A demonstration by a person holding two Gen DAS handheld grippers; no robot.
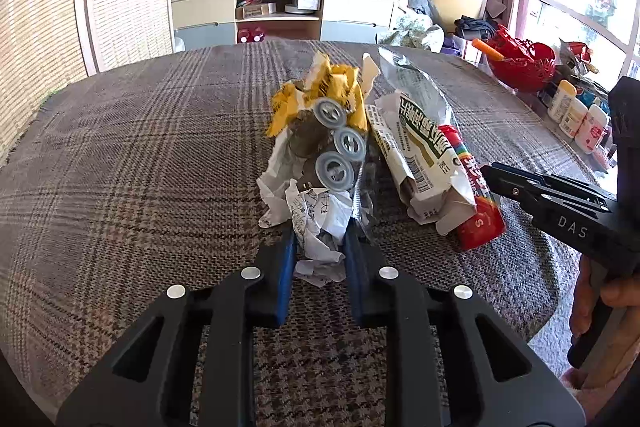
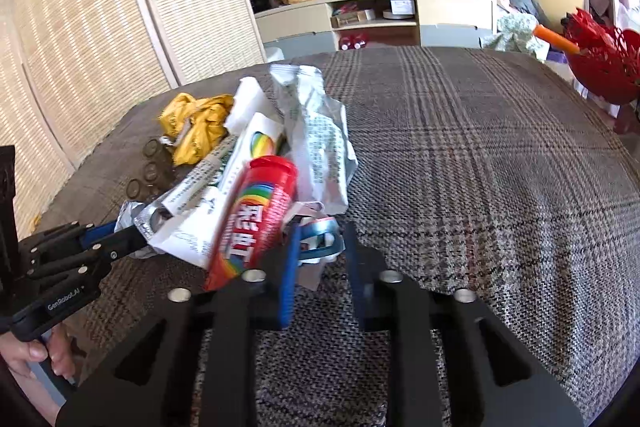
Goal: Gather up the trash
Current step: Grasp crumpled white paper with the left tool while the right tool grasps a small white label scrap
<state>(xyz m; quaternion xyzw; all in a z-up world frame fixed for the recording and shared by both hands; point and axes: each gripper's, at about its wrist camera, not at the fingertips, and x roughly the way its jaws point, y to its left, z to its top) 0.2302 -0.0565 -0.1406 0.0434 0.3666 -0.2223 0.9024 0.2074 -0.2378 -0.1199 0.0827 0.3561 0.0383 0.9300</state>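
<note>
Left hand-held gripper [image 1: 320, 239] pinches printed crumpled paper [image 1: 316, 223]; right hand-held gripper [image 2: 320, 247], marked "DAS", seemingly clamps blue-rimmed trash [image 2: 320, 239].

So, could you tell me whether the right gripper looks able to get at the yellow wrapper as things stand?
Probably not directly: the right gripper is shut on a scrap, and the red tube and white wrappers lie between it and the yellow wrapper.

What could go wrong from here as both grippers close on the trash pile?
The left gripper pinches only crumpled paper; the grey discs lying on the pile may slide off when it lifts. The right gripper grips a scrap under the red tube, which could roll away across the cloth.
</note>
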